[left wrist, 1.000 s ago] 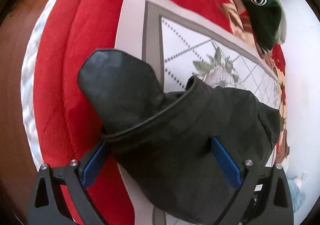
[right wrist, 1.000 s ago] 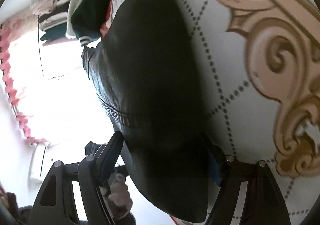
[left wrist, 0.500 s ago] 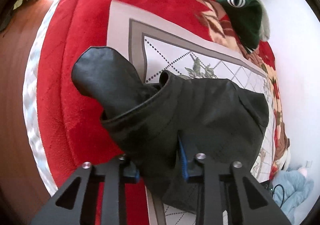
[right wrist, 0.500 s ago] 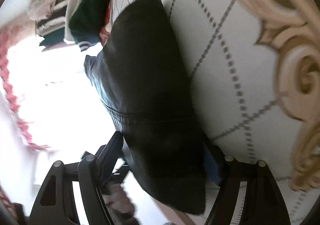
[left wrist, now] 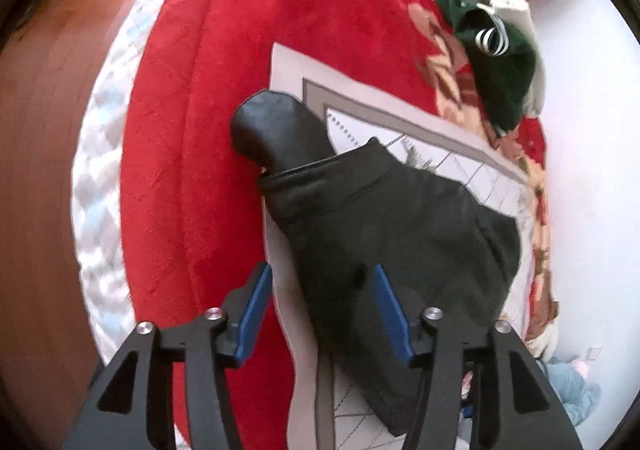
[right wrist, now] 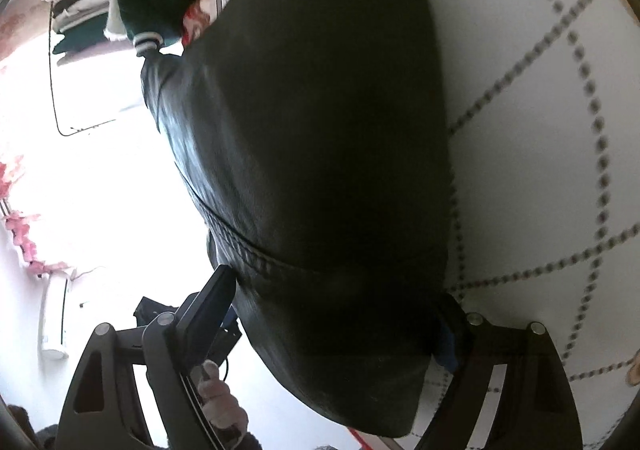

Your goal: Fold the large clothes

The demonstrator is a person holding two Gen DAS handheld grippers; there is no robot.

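A green garment (left wrist: 500, 62) is seen beyond the black jacket (left wrist: 384, 234), over which the left gripper (left wrist: 318, 282) and right gripper (right wrist: 336, 290) are held wide.

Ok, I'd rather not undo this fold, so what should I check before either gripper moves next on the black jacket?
1. Left gripper released: ok, jaws apart at the black jacket edge.
2. Right gripper placed: ok, open, jacket between its fingers.
3. Jacket resting on the white cover: ok.
4. Sleeve tucked in: not ok, it sticks out toward the red blanket.
5. Green garment apart from jacket: ok.
6. Layers below lying flat: cannot tell.
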